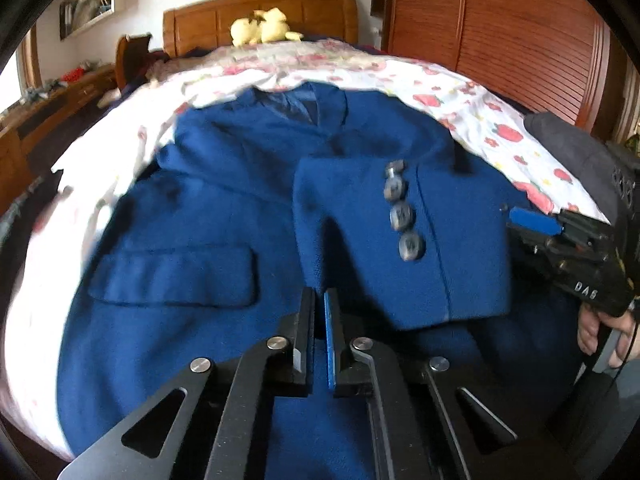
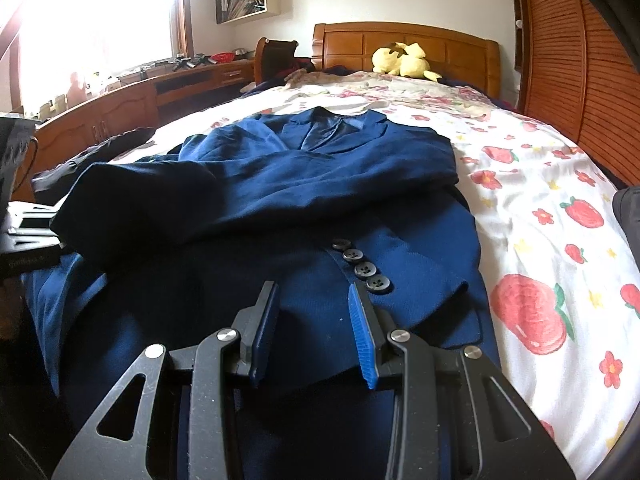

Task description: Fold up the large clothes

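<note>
A: The navy woollen blazer [image 2: 280,184] lies face-up on the strawberry-print bedsheet [image 2: 540,208], both sleeves crossed over its chest.

B: The left gripper [image 1: 319,320] is pressed together, seemingly on nothing; the right gripper [image 2: 314,320] stands part-spread over the near hem. Each should pinch a near hem corner and carry it evenly toward the far collar.

Blue jacket [image 2: 280,184] in a plain, unpatterned weave, its collar lining a slightly greyer blue. Row of dark grey buttons [image 2: 362,266] on the sleeve cuff. Bed sheet [image 2: 532,200] white, printed with red strawberries with green leaves, small red flowers and yellow stars. Headboard [image 2: 404,46] and slatted wardrobe [image 2: 580,92] reddish-brown wood; desk [image 2: 132,100] a lighter brown wood. Plush toy [image 2: 402,62] pale yellow. Wall white. Left gripper [image 1: 319,300] and right gripper [image 2: 314,304] black, with blue pads [image 2: 362,336] and silver pivot pins.
</note>
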### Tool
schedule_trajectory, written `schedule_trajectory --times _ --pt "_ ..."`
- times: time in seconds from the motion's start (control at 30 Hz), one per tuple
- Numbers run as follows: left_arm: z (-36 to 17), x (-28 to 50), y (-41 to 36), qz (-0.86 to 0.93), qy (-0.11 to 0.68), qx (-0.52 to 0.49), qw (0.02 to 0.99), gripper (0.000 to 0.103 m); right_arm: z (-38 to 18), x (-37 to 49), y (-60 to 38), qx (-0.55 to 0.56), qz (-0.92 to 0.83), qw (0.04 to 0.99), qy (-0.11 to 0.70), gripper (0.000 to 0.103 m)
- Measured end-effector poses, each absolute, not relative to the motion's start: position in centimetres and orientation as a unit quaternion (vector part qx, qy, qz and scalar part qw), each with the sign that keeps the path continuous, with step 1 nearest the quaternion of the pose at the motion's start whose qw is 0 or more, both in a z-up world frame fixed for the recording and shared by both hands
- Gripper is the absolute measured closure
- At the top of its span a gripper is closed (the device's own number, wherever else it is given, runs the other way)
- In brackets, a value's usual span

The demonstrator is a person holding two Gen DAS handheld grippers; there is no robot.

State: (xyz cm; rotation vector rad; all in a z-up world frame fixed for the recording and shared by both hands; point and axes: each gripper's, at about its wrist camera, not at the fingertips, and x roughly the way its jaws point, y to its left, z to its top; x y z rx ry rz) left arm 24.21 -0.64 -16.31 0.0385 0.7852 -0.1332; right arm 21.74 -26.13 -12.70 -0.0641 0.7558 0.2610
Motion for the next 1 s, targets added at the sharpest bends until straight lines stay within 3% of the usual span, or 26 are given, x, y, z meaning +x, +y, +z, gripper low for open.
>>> schedule_trajectory --times 0.4,0.73,1.0 --pt "-6.9 23.4 3.5 -0.013 0.292 0.034 0.956 0.100 -12.1 22.3 -27.3 -0.005 0.109 0.921 0.374 0.066" --pt "-8.4 24.6 3.9 0.014 0.310 0.049 0.949 0.099 -12.0 22.1 -27.6 -0.007 0.107 0.921 0.376 0.066" --pt "-9.2 24.4 5.0 0.025 0.326 0.035 0.944 0.082 -12.2 22.3 -27.5 -0.006 0.106 0.919 0.380 0.066"
